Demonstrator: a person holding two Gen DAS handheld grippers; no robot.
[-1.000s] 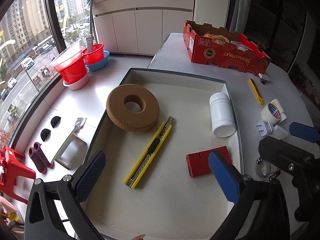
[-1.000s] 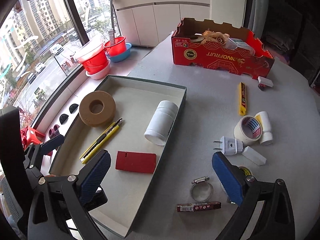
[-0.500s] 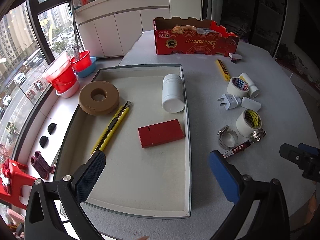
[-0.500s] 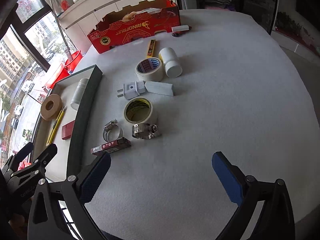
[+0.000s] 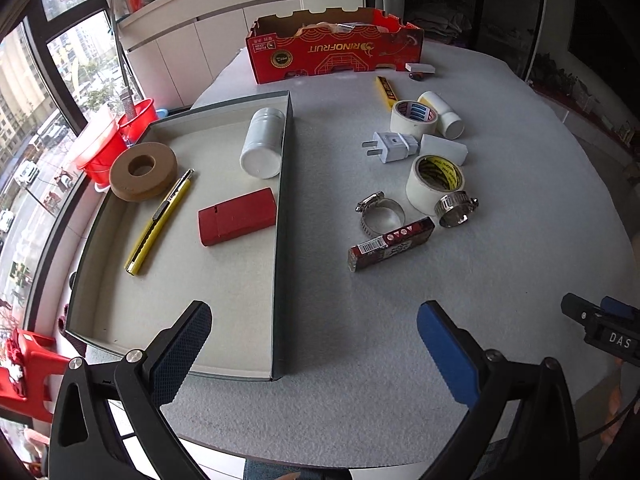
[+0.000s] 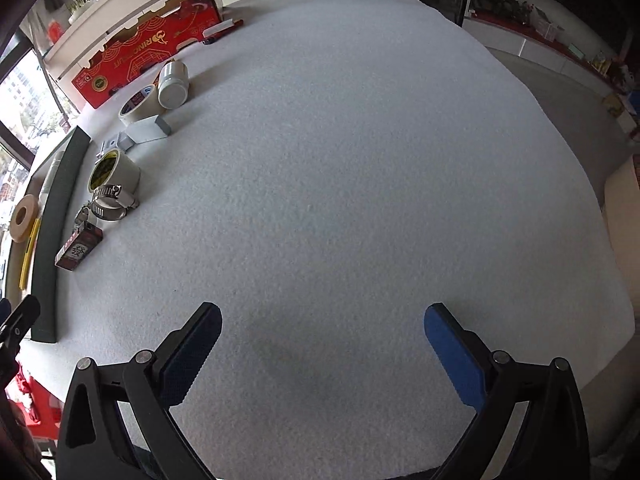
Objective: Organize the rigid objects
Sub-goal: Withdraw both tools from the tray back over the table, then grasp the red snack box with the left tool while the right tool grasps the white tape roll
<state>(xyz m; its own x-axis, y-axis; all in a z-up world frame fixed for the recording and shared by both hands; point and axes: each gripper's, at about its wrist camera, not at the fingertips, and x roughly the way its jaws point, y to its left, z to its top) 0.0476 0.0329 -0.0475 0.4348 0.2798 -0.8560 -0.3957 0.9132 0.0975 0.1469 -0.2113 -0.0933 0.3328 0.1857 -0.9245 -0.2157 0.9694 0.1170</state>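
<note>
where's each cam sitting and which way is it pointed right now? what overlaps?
Left wrist: on the left gripper, above the table's near edge, facing the tray and the loose items beside it; its own open jaws show, plus the right gripper at the right edge.
Right wrist: on the right gripper, aimed at bare table; open jaws show, the left gripper's tip at the left edge.
Shared: tray, yellow-printed tape roll, hose clamps, red box.

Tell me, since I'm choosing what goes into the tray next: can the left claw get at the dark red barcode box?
Probably yes. The left claw is open, and only bare felt lies between it and the barcode box; a hose clamp touches the box's far side.
</note>
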